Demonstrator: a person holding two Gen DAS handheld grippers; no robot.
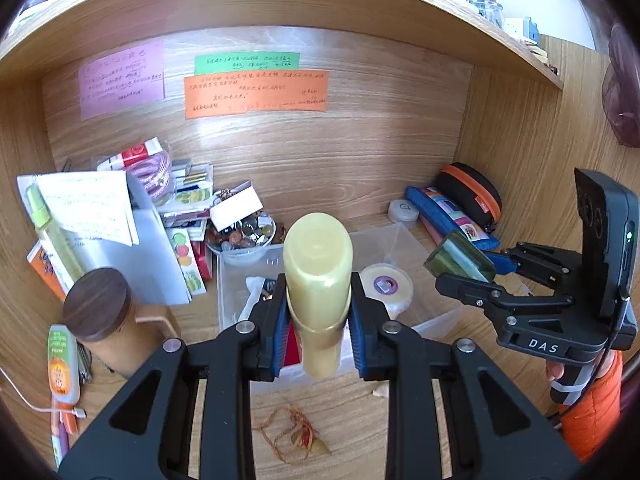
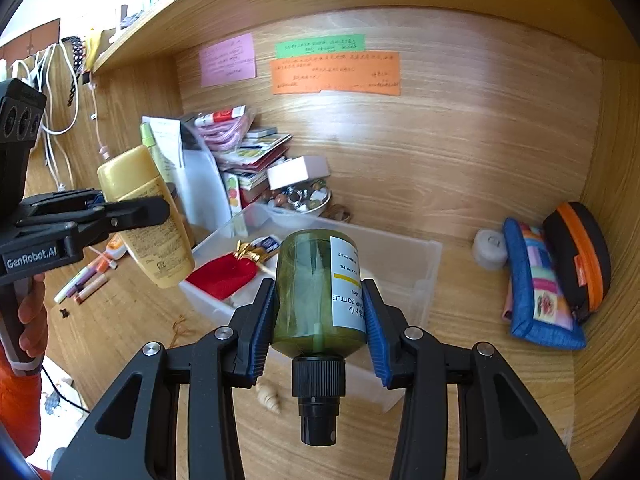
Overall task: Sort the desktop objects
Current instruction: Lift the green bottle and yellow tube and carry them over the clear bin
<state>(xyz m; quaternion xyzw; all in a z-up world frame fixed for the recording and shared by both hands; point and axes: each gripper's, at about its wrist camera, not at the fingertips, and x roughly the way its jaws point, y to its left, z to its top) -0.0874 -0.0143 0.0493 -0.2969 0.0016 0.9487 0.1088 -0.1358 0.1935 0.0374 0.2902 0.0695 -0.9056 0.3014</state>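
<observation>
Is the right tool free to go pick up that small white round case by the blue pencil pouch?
Probably not yet: the path over the desk looks open, but the right tool is shut on the green bottle, so it cannot take the white case.

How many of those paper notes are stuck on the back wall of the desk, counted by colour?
Pink note: 1
Green note: 1
Orange note: 1
Total: 3
</observation>
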